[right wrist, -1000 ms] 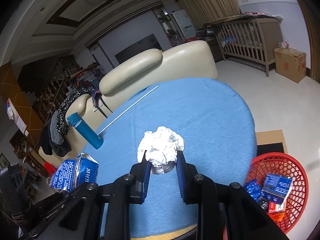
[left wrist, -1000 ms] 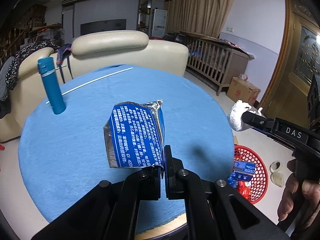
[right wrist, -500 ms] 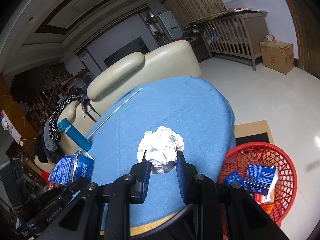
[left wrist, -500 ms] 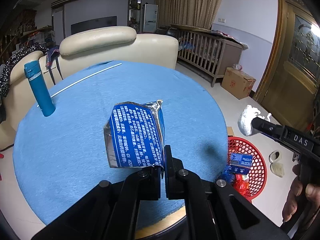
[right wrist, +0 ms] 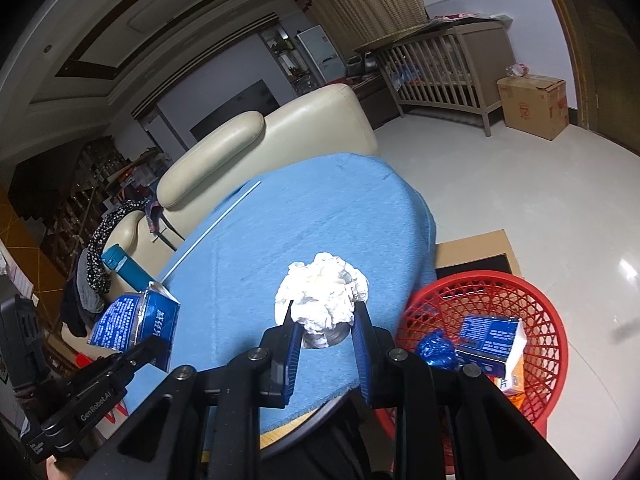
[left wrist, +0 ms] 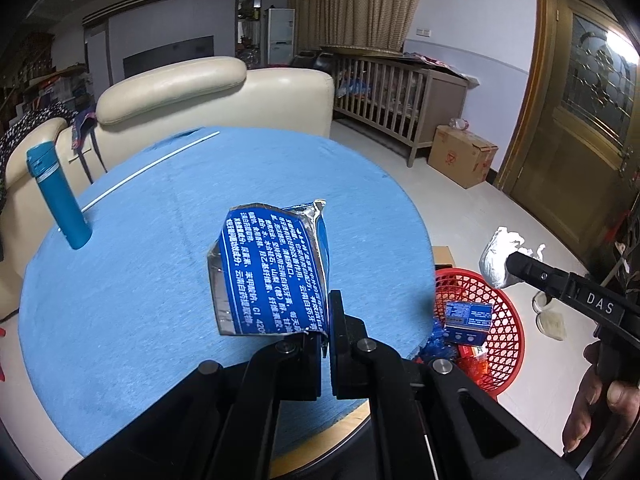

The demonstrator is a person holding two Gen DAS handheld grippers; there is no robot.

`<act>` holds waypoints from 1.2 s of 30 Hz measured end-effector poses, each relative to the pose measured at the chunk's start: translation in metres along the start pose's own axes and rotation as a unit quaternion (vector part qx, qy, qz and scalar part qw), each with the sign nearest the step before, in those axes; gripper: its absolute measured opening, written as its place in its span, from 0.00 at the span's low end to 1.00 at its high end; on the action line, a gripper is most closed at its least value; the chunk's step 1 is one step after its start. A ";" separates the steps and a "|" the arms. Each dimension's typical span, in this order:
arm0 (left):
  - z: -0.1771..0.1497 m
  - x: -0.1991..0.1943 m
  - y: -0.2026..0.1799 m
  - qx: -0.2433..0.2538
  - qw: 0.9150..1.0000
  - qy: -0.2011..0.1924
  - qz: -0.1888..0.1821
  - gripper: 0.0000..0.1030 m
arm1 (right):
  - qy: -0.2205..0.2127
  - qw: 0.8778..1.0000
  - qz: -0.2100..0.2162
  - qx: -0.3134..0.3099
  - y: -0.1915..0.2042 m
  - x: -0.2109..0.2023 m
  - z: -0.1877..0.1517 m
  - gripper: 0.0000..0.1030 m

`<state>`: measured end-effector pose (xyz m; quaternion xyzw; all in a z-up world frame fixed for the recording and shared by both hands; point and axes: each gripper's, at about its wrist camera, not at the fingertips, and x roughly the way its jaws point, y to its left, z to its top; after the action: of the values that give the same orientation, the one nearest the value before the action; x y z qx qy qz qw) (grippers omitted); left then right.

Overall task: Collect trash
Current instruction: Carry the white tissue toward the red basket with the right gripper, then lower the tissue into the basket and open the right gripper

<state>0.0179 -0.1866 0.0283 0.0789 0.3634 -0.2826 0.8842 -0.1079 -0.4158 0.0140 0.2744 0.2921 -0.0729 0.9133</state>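
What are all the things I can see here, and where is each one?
Box: 1, blue and silver, held by left tongs.
Paper wad: 1, white, held by right tongs.
Basket: 1, red, on floor beside table, trash inside.
Bottle: 1, teal, upright on table.
Rod: 1, white, lying on table.
Table: 1, blue cover.
Sofa: 1, cream, behind table.
Left tongs: 1, black.
Right tongs: 1, black.

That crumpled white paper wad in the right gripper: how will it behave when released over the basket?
The crumpled white paper wad, pinched in the right gripper, looks light and squashy, so it should drop softly. Its irregular folds may snag a pad briefly. It probably won't roll out of the red mesh basket.
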 end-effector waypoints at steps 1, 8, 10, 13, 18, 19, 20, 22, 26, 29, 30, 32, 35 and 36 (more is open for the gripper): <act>0.000 0.001 -0.002 0.002 1.000 0.000 -0.001 0.03 | -0.001 1.000 -0.001 0.002 -0.002 -0.001 0.000 0.25; 0.004 0.008 -0.019 0.020 1.000 0.006 -0.009 0.03 | -0.005 1.000 -0.012 0.015 -0.021 -0.009 -0.003 0.25; 0.005 0.010 -0.023 0.025 1.000 0.007 -0.011 0.03 | -0.005 1.000 -0.015 0.021 -0.028 -0.010 -0.004 0.25; 0.009 0.013 -0.030 0.030 0.999 0.009 -0.013 0.03 | -0.006 0.999 -0.019 0.029 -0.037 -0.013 -0.005 0.25; 0.011 0.017 -0.042 0.043 0.999 0.009 -0.020 0.03 | -0.011 0.999 -0.029 0.040 -0.053 -0.019 -0.006 0.25; 0.011 0.019 -0.046 0.047 0.999 0.010 -0.022 0.03 | -0.012 0.998 -0.031 0.044 -0.057 -0.021 -0.007 0.25; 0.011 0.021 -0.050 0.052 0.998 0.012 -0.024 0.03 | -0.012 0.998 -0.034 0.047 -0.060 -0.021 -0.007 0.25; 0.010 0.024 -0.056 0.057 0.998 0.015 -0.027 0.03 | -0.011 0.998 -0.037 0.051 -0.067 -0.021 -0.008 0.25; 0.008 0.030 -0.067 0.067 0.997 0.021 -0.033 0.03 | -0.010 0.997 -0.047 0.063 -0.082 -0.023 -0.012 0.25; 0.006 0.037 -0.074 0.073 0.996 0.028 -0.038 0.03 | -0.008 0.996 -0.056 0.073 -0.094 -0.025 -0.016 0.25; 0.005 0.039 -0.077 0.075 0.996 0.030 -0.040 0.03 | -0.008 0.995 -0.059 0.076 -0.097 -0.025 -0.017 0.25; 0.004 0.042 -0.081 0.079 0.995 0.033 -0.043 0.03 | -0.008 0.995 -0.065 0.081 -0.105 -0.028 -0.019 0.25; 0.003 0.045 -0.088 0.087 0.994 0.035 -0.048 0.03 | -0.009 0.993 -0.075 0.089 -0.116 -0.032 -0.021 0.25; 0.003 0.046 -0.090 0.089 0.994 0.036 -0.049 0.03 | -0.010 0.993 -0.077 0.091 -0.119 -0.033 -0.022 0.25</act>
<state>-0.0035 -0.2832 0.0049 0.1494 0.3721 -0.3535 0.8451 -0.1805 -0.5040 -0.0367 0.3325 0.2956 -0.1721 0.8789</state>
